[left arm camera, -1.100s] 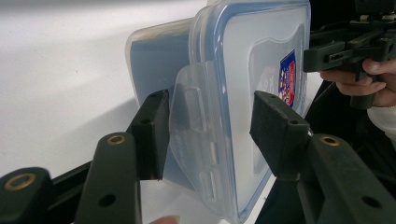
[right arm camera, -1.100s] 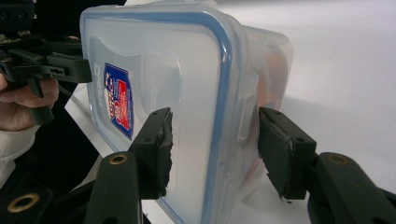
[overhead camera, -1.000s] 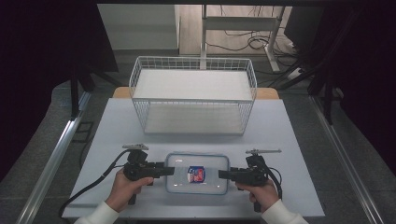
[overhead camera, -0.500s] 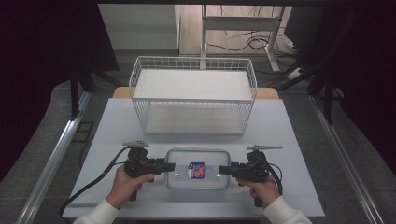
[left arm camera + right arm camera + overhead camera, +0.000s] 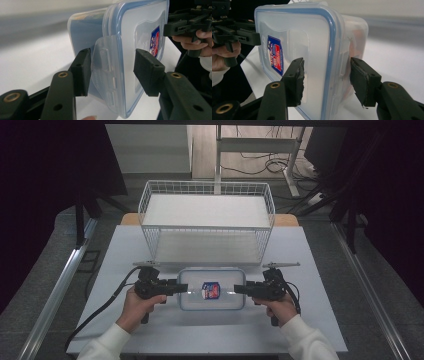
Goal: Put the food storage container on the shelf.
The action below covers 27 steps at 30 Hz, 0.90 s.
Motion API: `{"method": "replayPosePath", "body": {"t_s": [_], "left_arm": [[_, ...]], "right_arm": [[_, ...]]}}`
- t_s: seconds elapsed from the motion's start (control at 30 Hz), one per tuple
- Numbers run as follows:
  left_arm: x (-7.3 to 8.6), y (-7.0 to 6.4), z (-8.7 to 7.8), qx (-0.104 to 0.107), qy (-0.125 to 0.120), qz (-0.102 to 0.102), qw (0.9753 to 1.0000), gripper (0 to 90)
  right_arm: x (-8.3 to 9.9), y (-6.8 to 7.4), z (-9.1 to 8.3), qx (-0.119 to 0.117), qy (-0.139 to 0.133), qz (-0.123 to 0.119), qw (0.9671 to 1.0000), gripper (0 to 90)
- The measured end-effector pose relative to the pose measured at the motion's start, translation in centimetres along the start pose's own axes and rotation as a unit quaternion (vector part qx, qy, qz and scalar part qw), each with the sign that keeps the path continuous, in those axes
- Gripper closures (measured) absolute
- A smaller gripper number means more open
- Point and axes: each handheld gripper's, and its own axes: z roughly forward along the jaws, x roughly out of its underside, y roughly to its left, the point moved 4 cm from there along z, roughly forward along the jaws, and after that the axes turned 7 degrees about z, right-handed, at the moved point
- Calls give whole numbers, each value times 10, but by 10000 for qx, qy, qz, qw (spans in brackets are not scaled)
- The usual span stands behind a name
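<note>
A clear plastic container [image 5: 211,290] with a blue-rimmed lid and a red-blue label lies flat on the white table [image 5: 125,250] near its front edge. My left gripper [image 5: 184,286] is at its left end. The jaws are open, one above and one below the side clip flap [image 5: 107,75], and the lower one is close against the flap. My right gripper [image 5: 237,290] is at the right end, jaws open and straddling the lid rim [image 5: 330,62] with gaps on both sides. Each gripper view shows the other gripper beyond the container [image 5: 294,47].
A white wire basket [image 5: 207,185] stands just behind the container, its front wall close to it. Bare table lies left and right of the hands. Black cables trail from both grippers toward the front edge.
Both grippers and the container between them have shifted away from the front edge toward the basket. The jaws have closed in around the container's two ends.
</note>
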Motion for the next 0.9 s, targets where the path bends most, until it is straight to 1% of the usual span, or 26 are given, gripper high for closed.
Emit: {"method": "replayPosePath", "body": {"t_s": [0.1, 0.17, 0.23, 0.27, 0.3, 0.33, 0.43, 0.47, 0.5, 0.53, 0.57, 0.63, 0.67, 0.73, 0.8, 0.83, 0.87, 0.9], "left_arm": [[-11, 10, 2, -15, -63, 16, 10000, 493], [-19, 19, 4, -10, -103, 47, 9999, 493], [-25, 29, 6, 16, -166, 25, 9999, 493], [-25, 29, 6, 16, -166, 25, 9999, 493], [-30, 39, 9, 24, -197, 14, 9998, 494], [-32, 44, 9, 16, -180, 29, 9998, 494], [-39, 57, 12, -10, -224, 26, 9997, 493], [-39, 57, 12, -10, -224, 26, 9997, 493], [-42, 66, 14, 6, -263, 6, 9997, 493], [-42, 66, 14, 6, -263, 6, 9997, 493], [-44, 73, 17, -3, -273, 56, 9996, 493], [-45, 79, 21, 0, -272, 43, 9996, 493], [-46, 81, 23, -1, -283, -29, 9996, 493], [-47, 85, 26, 0, -265, -1, 9996, 492], [-47, 86, 28, -19, -260, -25, 9997, 491], [-47, 88, 32, -72, -251, -53, 9996, 491], [-46, 89, 33, -79, -253, -71, 9996, 490], [-47, 90, 34, -63, -315, -152, 9994, 489]], "right_arm": [[-12, -4, 5, -12, -31, -36, 10000, 462], [-22, -7, 9, -10, -61, -70, 10000, 462], [-32, -11, 15, -3, -88, -78, 9999, 462], [-36, -12, 18, 5, -93, -91, 9999, 462], [-41, -14, 21, 23, -89, -103, 9999, 462], [-45, -16, 24, 31, -96, -111, 9999, 462], [-57, -21, 34, 29, -85, -120, 9999, 462], [-61, -23, 37, 29, -94, -122, 9999, 462], [-64, -24, 41, 29, -101, -132, 9999, 462], [-68, -26, 44, 41, -104, -143, 9998, 462], [-70, -27, 46, 48, -104, -123, 9999, 462], [-74, -31, 51, 52, -97, -104, 9999, 461], [-75, -33, 53, 68, -106, -102, 9999, 460], [-77, -38, 56, 90, -125, -54, 9999, 457], [-77, -40, 58, 96, -123, -19, 9999, 455], [-78, -45, 61, 108, -127, 54, 9998, 449], [-77, -47, 62, 115, -129, 101, 9998, 445], [-77, -48, 64, 102, -134, 138, 9998, 445]]}}
